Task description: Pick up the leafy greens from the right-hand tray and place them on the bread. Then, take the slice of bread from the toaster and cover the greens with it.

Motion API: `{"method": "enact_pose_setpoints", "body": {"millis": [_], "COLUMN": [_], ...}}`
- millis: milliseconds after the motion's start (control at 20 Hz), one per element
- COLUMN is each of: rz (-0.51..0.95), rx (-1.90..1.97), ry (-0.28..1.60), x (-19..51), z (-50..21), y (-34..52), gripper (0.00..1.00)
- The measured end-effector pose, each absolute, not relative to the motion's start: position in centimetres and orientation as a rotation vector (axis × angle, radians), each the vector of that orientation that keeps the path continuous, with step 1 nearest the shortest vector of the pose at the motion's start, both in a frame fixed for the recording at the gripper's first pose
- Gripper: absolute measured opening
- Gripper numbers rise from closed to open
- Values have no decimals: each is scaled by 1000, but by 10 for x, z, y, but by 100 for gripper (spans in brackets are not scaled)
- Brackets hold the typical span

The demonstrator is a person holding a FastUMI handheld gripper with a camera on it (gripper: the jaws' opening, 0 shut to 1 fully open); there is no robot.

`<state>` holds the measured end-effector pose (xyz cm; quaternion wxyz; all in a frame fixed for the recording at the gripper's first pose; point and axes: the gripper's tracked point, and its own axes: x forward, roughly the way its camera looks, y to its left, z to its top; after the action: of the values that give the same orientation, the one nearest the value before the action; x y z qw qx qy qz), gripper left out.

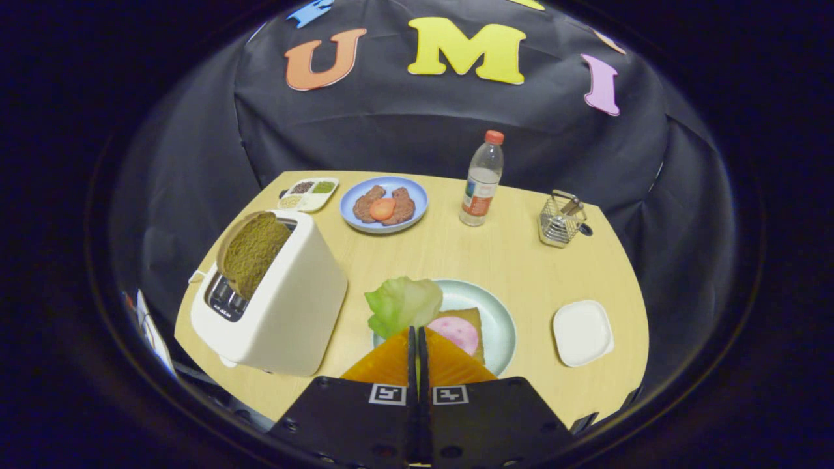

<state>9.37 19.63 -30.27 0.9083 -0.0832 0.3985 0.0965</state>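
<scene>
My gripper (417,331) is shut on the leafy greens (402,303), a pale green leaf that sticks out from the fingertips, up and to the left. It hangs over the left rim of the pale green plate (498,312). On that plate, just right of the fingertips, lies a slice of bread (475,320) with a pink round of ham (457,333) on top. The white toaster (287,312) stands to the left, and a brown bread slice (254,251) sticks up out of its slot. The small white tray (582,332) to the right of the plate is bare.
At the back of the wooden table (430,251) are a blue plate (384,203) with meat patties and a tomato slice, a divided dish of seasonings (308,193), a water bottle (482,179) and a wire basket (560,220). The table edge runs close below the toaster.
</scene>
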Motion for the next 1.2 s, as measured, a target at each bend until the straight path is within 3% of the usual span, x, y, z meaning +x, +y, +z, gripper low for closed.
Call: {"method": "enact_pose_setpoints", "body": {"millis": [550, 1100, 1200], "rz": [115, 166, 172], "rx": [-297, -344, -354], "ry": [862, 892, 897], "x": [135, 151, 150], "z": [-356, -381, -381], "y": [139, 114, 110], "gripper": [0, 1, 11]}}
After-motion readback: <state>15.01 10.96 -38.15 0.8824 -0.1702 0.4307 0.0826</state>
